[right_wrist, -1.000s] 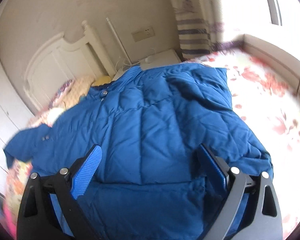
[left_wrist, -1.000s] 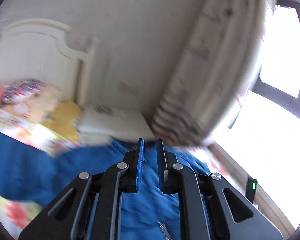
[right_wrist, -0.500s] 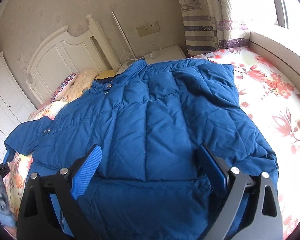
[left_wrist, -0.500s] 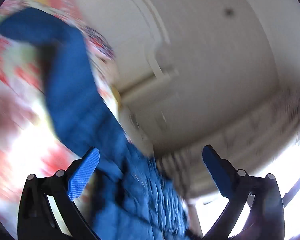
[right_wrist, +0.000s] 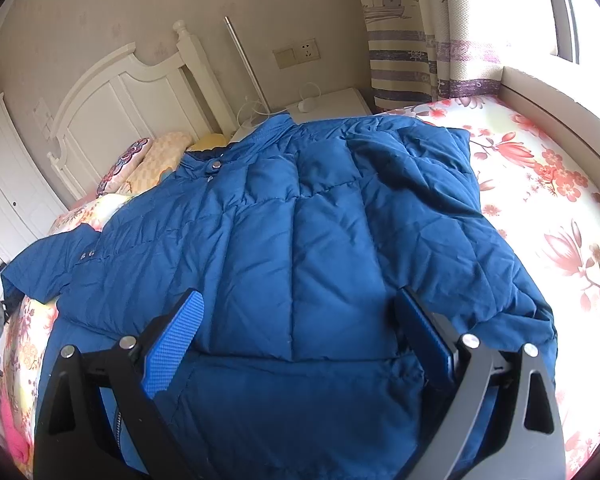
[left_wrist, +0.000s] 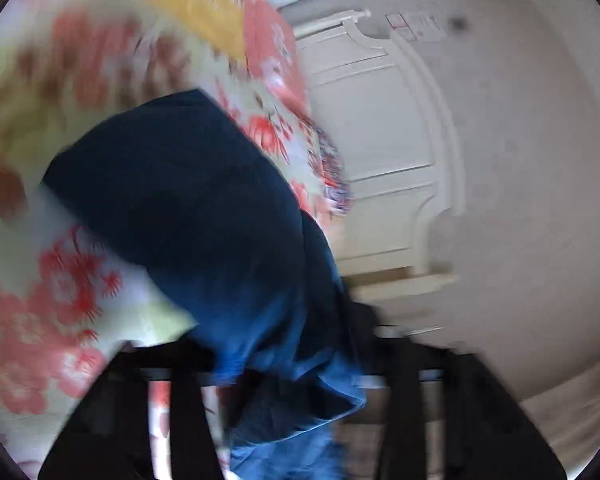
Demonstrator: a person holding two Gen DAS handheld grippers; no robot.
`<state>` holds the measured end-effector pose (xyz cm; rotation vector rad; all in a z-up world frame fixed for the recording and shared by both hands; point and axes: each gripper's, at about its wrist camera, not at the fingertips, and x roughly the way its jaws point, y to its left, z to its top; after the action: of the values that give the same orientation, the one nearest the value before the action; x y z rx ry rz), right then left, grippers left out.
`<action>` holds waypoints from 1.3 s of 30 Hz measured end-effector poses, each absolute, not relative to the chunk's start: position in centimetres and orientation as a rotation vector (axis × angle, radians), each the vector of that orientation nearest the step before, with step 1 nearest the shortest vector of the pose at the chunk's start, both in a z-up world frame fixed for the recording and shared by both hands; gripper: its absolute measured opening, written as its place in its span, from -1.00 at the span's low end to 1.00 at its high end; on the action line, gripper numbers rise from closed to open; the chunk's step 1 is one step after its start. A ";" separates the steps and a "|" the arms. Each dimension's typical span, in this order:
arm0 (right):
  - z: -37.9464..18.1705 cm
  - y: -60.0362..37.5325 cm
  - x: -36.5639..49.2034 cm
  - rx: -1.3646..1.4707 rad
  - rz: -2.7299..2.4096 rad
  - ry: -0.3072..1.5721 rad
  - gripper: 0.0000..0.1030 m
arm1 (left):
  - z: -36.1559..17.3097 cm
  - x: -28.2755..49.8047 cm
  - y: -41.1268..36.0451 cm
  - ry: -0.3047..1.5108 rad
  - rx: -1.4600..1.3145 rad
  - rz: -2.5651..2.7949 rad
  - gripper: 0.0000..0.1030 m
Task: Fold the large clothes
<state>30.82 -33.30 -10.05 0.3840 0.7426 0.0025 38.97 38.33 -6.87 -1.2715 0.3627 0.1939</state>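
Note:
A blue quilted jacket (right_wrist: pixel 300 220) lies spread front-down on the flowered bed (right_wrist: pixel 560 220), its collar toward the headboard. Its right sleeve is folded over the back. The left sleeve (right_wrist: pixel 48 268) stretches out to the left. In the blurred left wrist view that sleeve (left_wrist: pixel 188 200) runs down between the fingers of my left gripper (left_wrist: pixel 296 364). The jaws are closing on the bunched cloth, which hides the pads. My right gripper (right_wrist: pixel 300 300) hangs open just above the jacket's lower back, with nothing pinched between its blue pads (right_wrist: pixel 176 332).
A white headboard (right_wrist: pixel 112 108) and pillows (right_wrist: pixel 156 156) stand at the far end. A white nightstand (right_wrist: pixel 332 100) with a cable sits beside them, under a striped curtain (right_wrist: pixel 404 60). A window ledge (right_wrist: pixel 560 108) borders the bed on the right. A white wardrobe (right_wrist: pixel 4 184) is on the left.
My left gripper swung away from over the jacket to the outstretched sleeve, rolled, opened wide, then narrowed around the sleeve. The right gripper stayed in place, open.

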 end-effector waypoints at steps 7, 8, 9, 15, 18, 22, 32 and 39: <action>-10.1 -34.6 30.3 0.471 0.029 0.698 0.85 | 5.9 38.8 22.6 0.304 -0.561 -0.050 -0.82; -10.1 -35.1 30.1 0.502 0.031 0.682 0.85 | 6.8 39.3 18.9 0.308 -0.484 -0.122 -0.82; -10.1 -35.7 29.8 0.536 0.030 0.666 0.83 | 7.4 39.0 14.6 0.316 -0.393 -0.207 -0.82; -10.8 -39.2 28.5 0.732 0.019 0.592 0.76 | 1.8 37.3 -6.3 0.485 -0.101 -0.580 -0.78; -10.8 -39.3 28.3 0.738 0.011 0.586 0.76 | -4.0 38.1 -12.0 0.707 -0.053 -0.664 -0.69; -10.8 -39.5 28.1 0.753 0.015 0.579 0.76 | -8.1 36.6 -14.7 0.741 0.137 -0.616 -0.67; -11.0 -39.9 28.1 0.777 0.023 0.579 0.76 | -0.5 29.8 -12.8 0.403 0.308 -0.573 -0.59; -10.9 -39.6 28.2 0.760 0.016 0.586 0.77 | -0.2 32.9 2.6 0.551 -0.194 -0.195 0.30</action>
<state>28.19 -39.59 -10.94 0.7596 0.5859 0.0156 32.88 2.62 -0.23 -0.1935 0.5508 -0.1954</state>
